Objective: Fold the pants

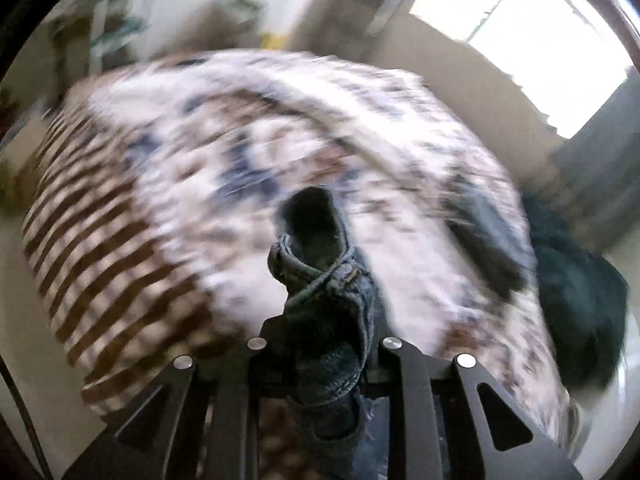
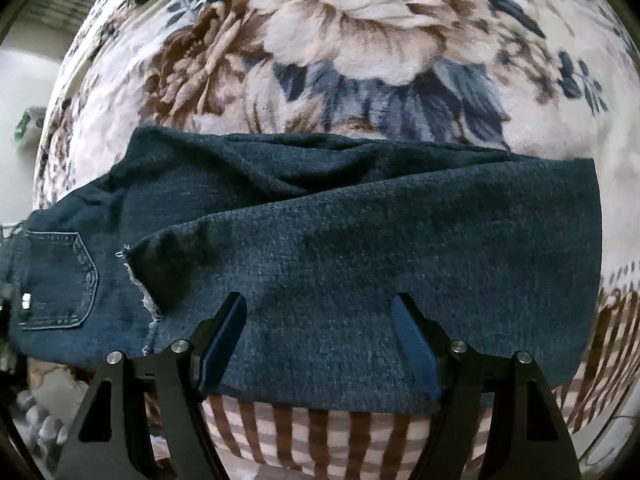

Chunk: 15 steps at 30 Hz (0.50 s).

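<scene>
Dark blue denim pants (image 2: 340, 240) lie folded across a floral blanket (image 2: 360, 40), the back pocket (image 2: 60, 280) at the left. My right gripper (image 2: 320, 312) is open just above the folded leg, its blue-padded fingers (image 2: 412, 340) spread wide and holding nothing. In the blurred left wrist view, my left gripper (image 1: 324, 320) is shut on a bunched hem or waistband of the pants (image 1: 320, 276), lifted above the blanket (image 1: 240, 140). More dark denim (image 1: 492, 236) lies at the right.
The blanket has a brown striped border (image 2: 320, 440) along the near edge, also in the left wrist view (image 1: 100, 260). A bright window (image 1: 520, 40) and a dark furry mass (image 1: 580, 300) are at the right. Clutter (image 2: 44, 412) sits below left.
</scene>
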Tool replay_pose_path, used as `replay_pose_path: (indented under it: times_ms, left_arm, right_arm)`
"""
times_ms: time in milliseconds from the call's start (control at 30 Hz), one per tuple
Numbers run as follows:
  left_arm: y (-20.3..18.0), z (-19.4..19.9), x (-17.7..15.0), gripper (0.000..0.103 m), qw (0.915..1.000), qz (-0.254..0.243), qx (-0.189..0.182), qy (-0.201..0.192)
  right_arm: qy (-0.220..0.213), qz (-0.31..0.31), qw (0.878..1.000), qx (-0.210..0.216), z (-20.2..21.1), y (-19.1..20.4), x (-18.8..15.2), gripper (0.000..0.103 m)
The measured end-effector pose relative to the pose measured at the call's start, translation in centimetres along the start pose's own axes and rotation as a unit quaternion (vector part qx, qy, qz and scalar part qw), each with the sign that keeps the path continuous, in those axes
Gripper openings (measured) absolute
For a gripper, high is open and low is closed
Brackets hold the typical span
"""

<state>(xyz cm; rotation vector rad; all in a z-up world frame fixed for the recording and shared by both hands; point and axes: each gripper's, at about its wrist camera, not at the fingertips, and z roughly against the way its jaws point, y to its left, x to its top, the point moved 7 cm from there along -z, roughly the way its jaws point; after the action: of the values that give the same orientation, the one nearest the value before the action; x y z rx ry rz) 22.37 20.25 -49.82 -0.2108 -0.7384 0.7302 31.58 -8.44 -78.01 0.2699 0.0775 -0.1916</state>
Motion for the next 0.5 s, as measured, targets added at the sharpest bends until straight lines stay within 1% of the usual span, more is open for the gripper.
replay_pose_path:
  times_ms: [33, 100, 133, 200, 233, 300, 333, 367, 433, 500]
  left_arm:
    - [-2.3, 1.0, -0.1, 0.019, 0.9995, -0.030, -0.013, -0.004]
    - [-5.4, 2.4, -0.7, 0.019, 0.9972, -0.060, -0.045, 0.000]
    - [-7.0, 3.0, -1.2, 0.019, 0.9955, -0.076, -0.056, 0.003]
    - [-10.7, 3.7, -3.1, 0.018, 0.9892, -0.112, -0.091, 0.024]
    - [-12.3, 3.9, -4.1, 0.018, 0.9857, -0.131, -0.100, 0.032]
    - [-16.0, 3.7, -7.5, 0.018, 0.9730, -0.183, -0.127, 0.058]
    - [-17.3, 3.4, -9.0, 0.018, 0.9678, -0.198, -0.137, 0.072]
    - [-18.9, 2.5, -11.2, 0.018, 0.9600, -0.220, -0.145, 0.096]
    - [-20.8, 0.6, -15.1, 0.018, 0.9469, -0.248, -0.150, 0.139]
    - [-22.0, -2.1, -19.1, 0.018, 0.9342, -0.266, -0.143, 0.189]
  right_arm:
    - [0.000, -0.002, 1.000, 0.002, 0.1, -0.3, 0.0, 0.077]
    - [-0.002, -0.009, 1.000, 0.008, 0.5, -1.3, -0.1, 0.077]
    - [-0.002, -0.011, 1.000, 0.010, 0.8, -1.7, 0.0, 0.077]
    - [-0.002, -0.025, 1.000, 0.018, 1.3, -3.1, -0.2, 0.077]
    - [0.000, -0.033, 0.999, 0.023, 1.6, -3.8, -0.3, 0.077]
    - [-0.001, -0.050, 0.998, 0.029, 2.2, -5.3, -0.4, 0.077]
    - [-0.003, -0.056, 0.998, 0.032, 2.5, -6.0, -0.4, 0.077]
    - [-0.007, -0.064, 0.997, 0.031, 3.0, -7.2, -0.4, 0.077]
    - [-0.014, -0.072, 0.997, 0.024, 3.9, -8.7, -0.5, 0.077]
    - [-0.022, -0.080, 0.996, 0.011, 4.9, -11.0, -0.5, 0.077]
